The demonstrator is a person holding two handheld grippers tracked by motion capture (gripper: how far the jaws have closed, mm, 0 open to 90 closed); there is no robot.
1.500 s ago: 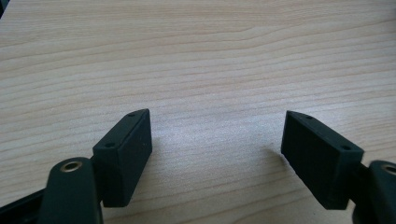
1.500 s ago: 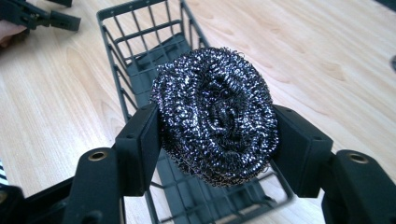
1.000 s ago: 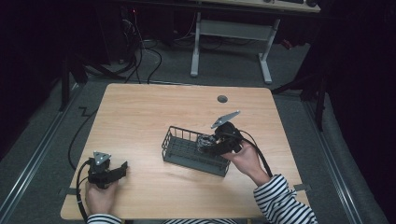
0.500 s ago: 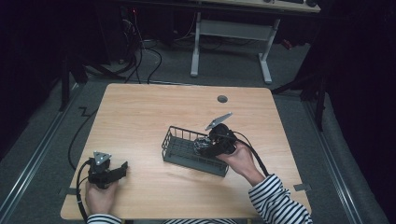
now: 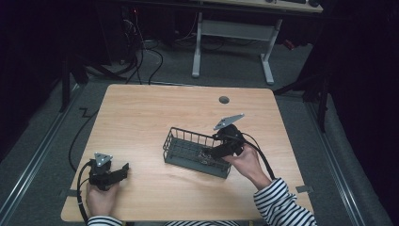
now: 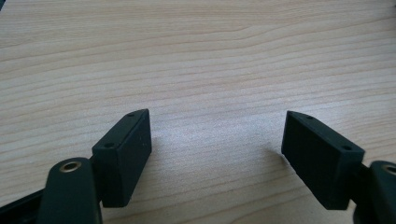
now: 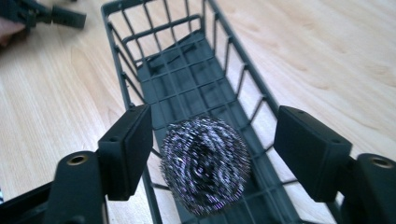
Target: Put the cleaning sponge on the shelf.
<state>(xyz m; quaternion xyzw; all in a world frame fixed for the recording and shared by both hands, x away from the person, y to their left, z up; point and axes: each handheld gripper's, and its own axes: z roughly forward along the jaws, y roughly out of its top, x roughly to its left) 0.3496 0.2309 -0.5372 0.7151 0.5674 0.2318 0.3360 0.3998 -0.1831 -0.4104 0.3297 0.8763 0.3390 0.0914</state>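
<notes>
A dark wire basket (image 5: 188, 146) lies on the wooden table (image 5: 155, 113), right of centre. A steel-wool scouring ball (image 7: 204, 164) rests on the basket floor (image 7: 187, 88) at its near end. My right gripper (image 7: 212, 154) hangs over that end, open, its jaws apart on either side of the ball without touching it; it appears in the high view as my right gripper (image 5: 214, 153) too. My left gripper (image 5: 123, 170) rests at the table's front left, held in a hand. Its jaws stand wide open over bare wood (image 6: 217, 140).
A small round grommet (image 5: 224, 100) sits in the table near the far edge. The other gripper (image 7: 44, 14) and hand show at the top left of the right gripper view. Cables and a desk frame (image 5: 230, 33) stand on the floor beyond.
My right gripper has shifted slightly left along the basket's right end. The left gripper has stayed put.
</notes>
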